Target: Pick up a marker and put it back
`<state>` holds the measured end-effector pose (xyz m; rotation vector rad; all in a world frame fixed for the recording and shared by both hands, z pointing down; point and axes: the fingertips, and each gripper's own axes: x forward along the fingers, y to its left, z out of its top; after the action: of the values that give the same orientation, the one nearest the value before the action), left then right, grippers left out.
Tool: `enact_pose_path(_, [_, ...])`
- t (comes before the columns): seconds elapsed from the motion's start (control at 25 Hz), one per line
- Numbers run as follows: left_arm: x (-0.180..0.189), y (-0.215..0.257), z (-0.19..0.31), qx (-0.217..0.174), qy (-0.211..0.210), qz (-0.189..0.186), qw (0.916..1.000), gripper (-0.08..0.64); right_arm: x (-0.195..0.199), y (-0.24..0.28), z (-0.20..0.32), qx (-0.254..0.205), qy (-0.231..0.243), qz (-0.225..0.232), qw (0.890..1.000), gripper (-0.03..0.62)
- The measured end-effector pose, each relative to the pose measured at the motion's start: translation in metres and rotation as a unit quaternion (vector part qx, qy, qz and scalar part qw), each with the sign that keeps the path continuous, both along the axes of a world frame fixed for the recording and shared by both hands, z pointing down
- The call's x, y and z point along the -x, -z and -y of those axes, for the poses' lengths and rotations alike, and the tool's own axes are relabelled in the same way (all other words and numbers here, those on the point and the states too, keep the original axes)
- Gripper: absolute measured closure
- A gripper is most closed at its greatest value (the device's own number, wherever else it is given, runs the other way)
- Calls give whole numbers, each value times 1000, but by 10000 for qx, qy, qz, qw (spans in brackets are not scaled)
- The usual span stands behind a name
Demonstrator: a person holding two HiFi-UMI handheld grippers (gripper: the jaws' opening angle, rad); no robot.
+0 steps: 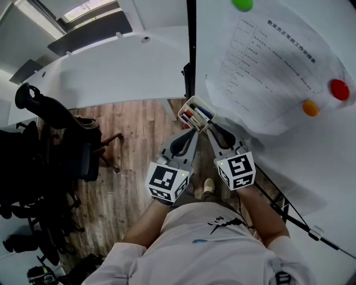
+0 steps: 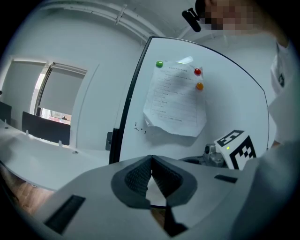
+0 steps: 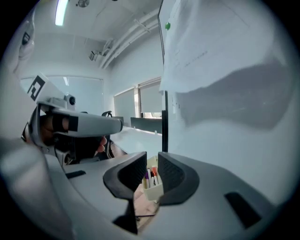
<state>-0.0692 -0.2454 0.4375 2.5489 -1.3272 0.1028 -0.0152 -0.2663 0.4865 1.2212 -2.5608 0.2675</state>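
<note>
A small cream marker holder (image 1: 196, 113) hangs at the lower left edge of the whiteboard (image 1: 311, 150), with red, blue and black markers (image 1: 194, 114) standing in it. My left gripper (image 1: 192, 132) is shut just below the holder and has nothing between its pads; in the left gripper view its tips (image 2: 151, 160) meet. To the holder's lower right, my right gripper (image 1: 211, 128) is open. In the right gripper view the holder (image 3: 153, 188) and its markers (image 3: 151, 176) show in the gap of that gripper (image 3: 152, 161), a little past the tips.
A paper sheet (image 1: 272, 61) hangs on the whiteboard under green (image 1: 242, 4), red (image 1: 339, 89) and orange (image 1: 310, 108) magnets. The board's black edge post (image 1: 191, 50) runs up beside the holder. A black office chair (image 1: 55, 147) and a white desk (image 1: 111, 69) stand at the left.
</note>
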Motion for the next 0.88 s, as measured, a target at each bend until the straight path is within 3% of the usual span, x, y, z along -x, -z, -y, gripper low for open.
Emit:
enact_pose_path(0.28, [-4, 33, -11, -301, 157, 10, 9994, 549, 4, 72, -21, -325, 425, 848, 9950, 567])
enact_pose_path(0.52, [-12, 60, -22, -534, 236, -7, 9983, 549, 6, 119, -41, 18, 1025, 1995, 9745, 575])
enact_pose_path(0.88, [-20, 73, -36, -606, 402, -29, 9973, 549, -2, 135, -57, -271, 1219, 1838, 9750, 578])
